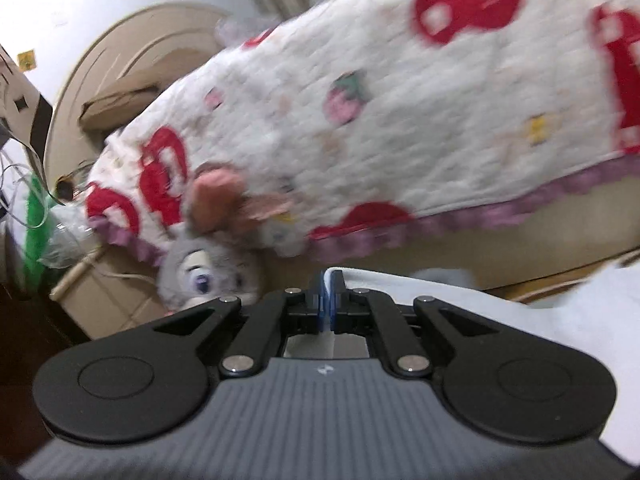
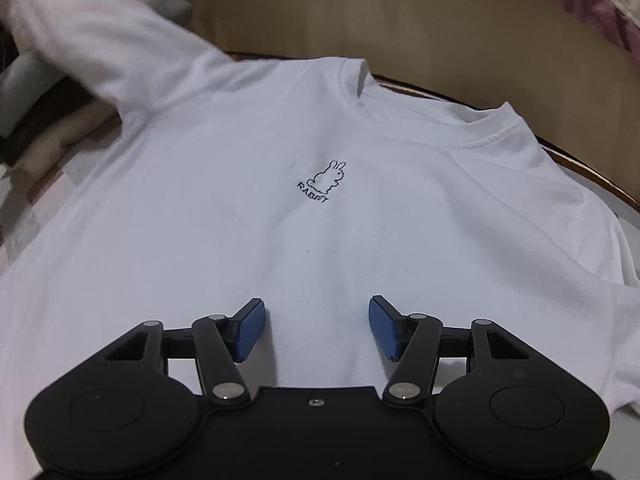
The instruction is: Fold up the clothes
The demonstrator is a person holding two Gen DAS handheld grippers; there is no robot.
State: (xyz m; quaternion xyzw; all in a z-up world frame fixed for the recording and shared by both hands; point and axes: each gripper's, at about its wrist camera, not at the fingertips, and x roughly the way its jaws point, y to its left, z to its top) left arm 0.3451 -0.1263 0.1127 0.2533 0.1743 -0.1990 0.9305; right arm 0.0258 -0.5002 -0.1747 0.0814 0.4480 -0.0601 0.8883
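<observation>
White T-shirt [image 2: 320, 220] under splayed right tool [image 2: 316, 330]

The right gripper [image 2: 316, 326], jaws spread wide, hovers over a white T-shirt [image 2: 248, 216] bearing a rabbit logo [image 2: 326, 182].

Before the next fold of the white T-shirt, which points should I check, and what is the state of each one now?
1. Left gripper has a hold on the white T-shirt: ok, its blue pads are closed on a thin white fabric edge.
2. Right gripper is free to take cloth: ok, jaws wide open above the shirt front.
3. Shirt lies face up: ok, the rabbit print and the collar are visible.
4. The raised sleeve is the part the left gripper holds: cannot tell.
5. Shirt front is smooth: ok, only light wrinkles.
6. The plush toy is clear of the fold path: cannot tell.
</observation>
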